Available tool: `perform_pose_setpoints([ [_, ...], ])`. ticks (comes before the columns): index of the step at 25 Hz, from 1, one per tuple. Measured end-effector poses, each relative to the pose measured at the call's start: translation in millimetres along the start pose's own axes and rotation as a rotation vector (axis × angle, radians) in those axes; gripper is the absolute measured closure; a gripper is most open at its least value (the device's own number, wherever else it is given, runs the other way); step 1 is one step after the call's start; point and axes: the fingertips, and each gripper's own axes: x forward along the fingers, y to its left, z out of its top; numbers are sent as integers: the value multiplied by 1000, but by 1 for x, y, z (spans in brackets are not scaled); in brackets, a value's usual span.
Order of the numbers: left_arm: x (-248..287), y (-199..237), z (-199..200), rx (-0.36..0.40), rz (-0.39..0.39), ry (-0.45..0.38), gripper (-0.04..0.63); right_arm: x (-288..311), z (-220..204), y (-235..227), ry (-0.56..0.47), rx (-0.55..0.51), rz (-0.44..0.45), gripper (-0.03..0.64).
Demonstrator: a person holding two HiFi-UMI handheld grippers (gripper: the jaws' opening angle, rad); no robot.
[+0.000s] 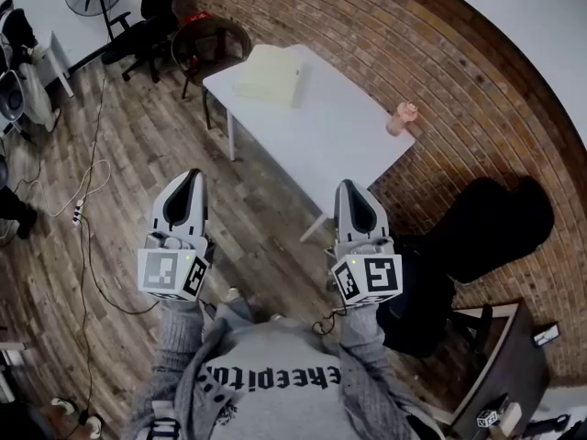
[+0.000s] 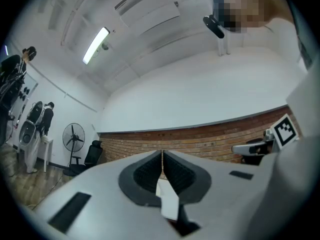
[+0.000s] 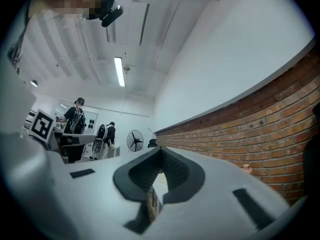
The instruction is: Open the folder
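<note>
pale yellow flat folder (image 1: pixel 268 74): lies flat, seemingly shut, at the far left end of the white rectangular table (image 1: pixel 348 145), well apart from both grippers.
left gripper (image 1: pixel 191 180): jaws pressed together, nothing between them, held above the wooden floor.
right gripper (image 1: pixel 351 189): jaws likewise together and empty.
step in hand: approach; probably best to spread one gripper's jaws at the folder's free edge and steady it with the other.

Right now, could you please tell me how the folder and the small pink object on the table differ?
The folder is pale yellow, unlike the pink object. The folder is broad and lies flat; the pink object is far smaller and stands upright. The folder sits near one end of the white table; the pink object is at the edge nearest the brick wall. Both rest on that table.
</note>
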Motion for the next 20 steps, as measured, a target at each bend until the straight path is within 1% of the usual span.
perform_pose_setpoints([
  [3,7,2,-2,7,-15,-11,583,5,-1,-2,0,0,-5,612],
  [7,17,10,-1,2,-21,-1,583,16,-3,-3,3,-1,-21,613],
  [12,35,28,-8,11,-44,-33,583,35,-4,-9,-19,13,-70,613],
  [14,42,36,-6,11,-48,-34,584,45,-5,-7,-24,18,-75,612],
  [18,52,59,-15,-38,-49,-19,583,65,-7,3,-25,17,-82,612],
  [20,56,69,-17,-43,-58,-20,583,73,-9,8,-27,20,-90,612],
])
